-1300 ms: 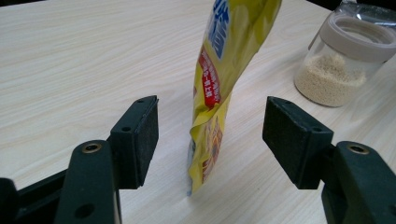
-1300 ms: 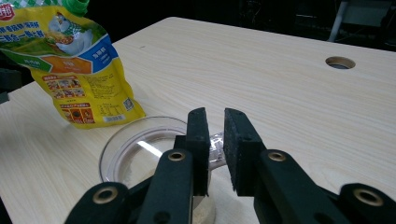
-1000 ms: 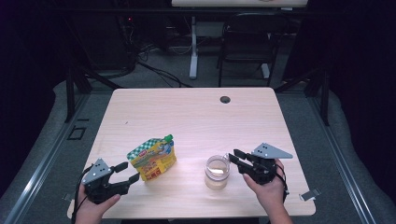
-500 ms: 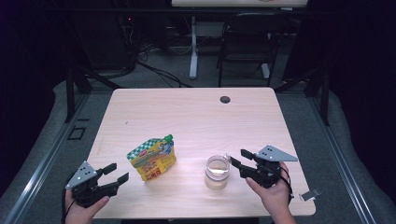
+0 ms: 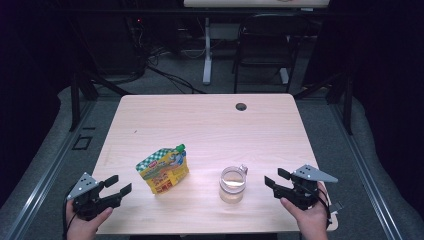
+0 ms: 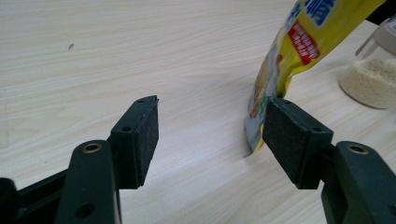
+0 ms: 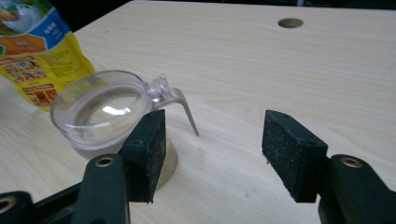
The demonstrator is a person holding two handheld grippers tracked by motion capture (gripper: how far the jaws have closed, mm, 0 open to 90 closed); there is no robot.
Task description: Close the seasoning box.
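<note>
- We see a pale wooden counter (image 5: 200,125) with a round cable hole (image 5: 241,106) near its far edge.
- Beyond the counter, a dark chair (image 5: 262,50) and a white desk leg (image 5: 207,50) stand on grey floor (image 5: 165,82).
- Behind the chair, the room lies dark.

In the left gripper view the yellow food pouch (image 6: 299,51) is cut off by the top edge, and the clear lidded jar (image 6: 373,74) by the right edge. In the right gripper view the pouch (image 7: 39,51) runs off the left edge, and a jaw hides the jar's (image 7: 100,114) lower side. The pouch's print is too small to read.
</note>
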